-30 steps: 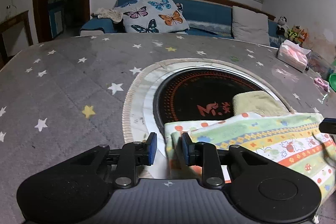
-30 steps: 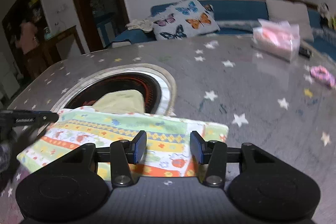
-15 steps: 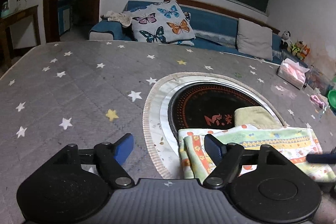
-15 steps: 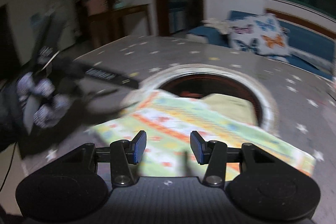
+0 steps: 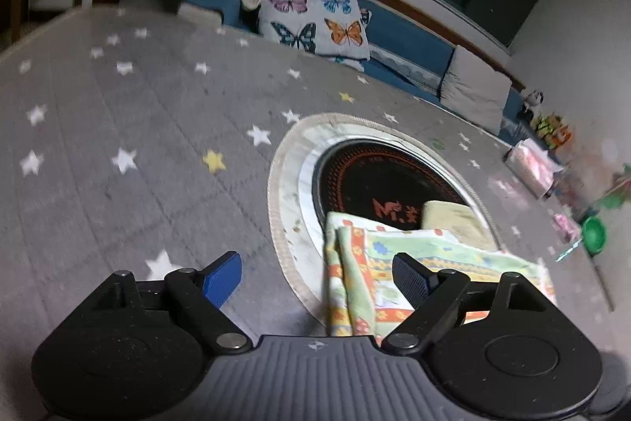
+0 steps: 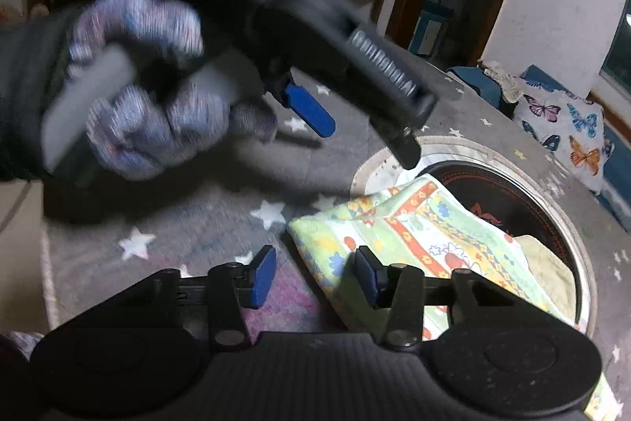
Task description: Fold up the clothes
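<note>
A folded cloth with green, yellow and orange print lies on the star-patterned table cover, partly over the dark round hotplate. My left gripper hovers wide open over the cloth's left edge, holding nothing. My right gripper is open too, near the cloth's front corner, its right finger in front of the fabric. In the right wrist view a gloved hand holds the left gripper, blurred, with one blue pad showing above the table.
A folded pale yellow cloth sits behind the printed one on the hotplate. A pink tissue pack and a green bowl stand at the table's right. A butterfly pillow lies on the blue sofa beyond.
My left jaws went from a narrow gap at the cloth's edge to wide open, and that gripper drew back. The right gripper swung left, now facing the gloved hand; it stayed open.
</note>
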{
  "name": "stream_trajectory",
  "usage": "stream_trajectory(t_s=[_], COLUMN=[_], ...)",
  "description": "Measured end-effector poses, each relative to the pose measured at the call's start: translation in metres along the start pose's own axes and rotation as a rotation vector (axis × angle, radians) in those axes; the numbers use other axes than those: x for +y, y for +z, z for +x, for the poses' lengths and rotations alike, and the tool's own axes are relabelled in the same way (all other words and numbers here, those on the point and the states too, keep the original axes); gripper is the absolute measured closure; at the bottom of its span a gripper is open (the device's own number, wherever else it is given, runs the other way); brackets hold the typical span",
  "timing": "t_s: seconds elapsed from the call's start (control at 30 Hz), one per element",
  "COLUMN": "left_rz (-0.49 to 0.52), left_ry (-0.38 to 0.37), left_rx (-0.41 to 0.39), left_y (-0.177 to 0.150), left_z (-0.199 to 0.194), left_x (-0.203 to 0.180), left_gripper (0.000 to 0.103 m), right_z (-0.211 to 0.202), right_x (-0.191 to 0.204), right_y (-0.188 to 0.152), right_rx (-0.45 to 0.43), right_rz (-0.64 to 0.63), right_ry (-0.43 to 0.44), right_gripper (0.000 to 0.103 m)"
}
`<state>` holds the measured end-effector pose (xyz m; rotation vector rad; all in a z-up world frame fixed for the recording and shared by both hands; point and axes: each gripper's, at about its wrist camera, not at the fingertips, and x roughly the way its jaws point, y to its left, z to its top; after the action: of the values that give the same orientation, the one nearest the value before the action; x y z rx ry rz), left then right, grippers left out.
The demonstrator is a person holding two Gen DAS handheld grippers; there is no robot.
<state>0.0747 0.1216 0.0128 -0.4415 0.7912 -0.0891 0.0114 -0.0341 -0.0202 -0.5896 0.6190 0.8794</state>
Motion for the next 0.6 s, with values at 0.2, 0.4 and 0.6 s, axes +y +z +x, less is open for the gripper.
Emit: stream_trajectory(t_s=[0.2, 0.4, 0.6], left_rz=[-0.114, -0.205, -0.281], left_ry=[-0.056, -0.133, -0.208], left_rx=[0.04, 0.074, 0.146], left_y=[-0.003, -0.004, -0.01], left_z=[0.005, 0.009, 0.026], left_x=[0.006, 0.004, -0.003], left_gripper=[0.017, 0.018, 0.037], right_z=[-0.01, -0.032, -0.042], right_x=[-0.012, -0.028, -0.031], right_y=[0.002, 0.005, 0.001], right_rx=[-0.032, -0.092, -0.11], right_rz=[0.069, 0.134, 0.155], right_ry=[-0.018, -0.015, 0.002], right_gripper=[0.092, 0.094, 0.094])
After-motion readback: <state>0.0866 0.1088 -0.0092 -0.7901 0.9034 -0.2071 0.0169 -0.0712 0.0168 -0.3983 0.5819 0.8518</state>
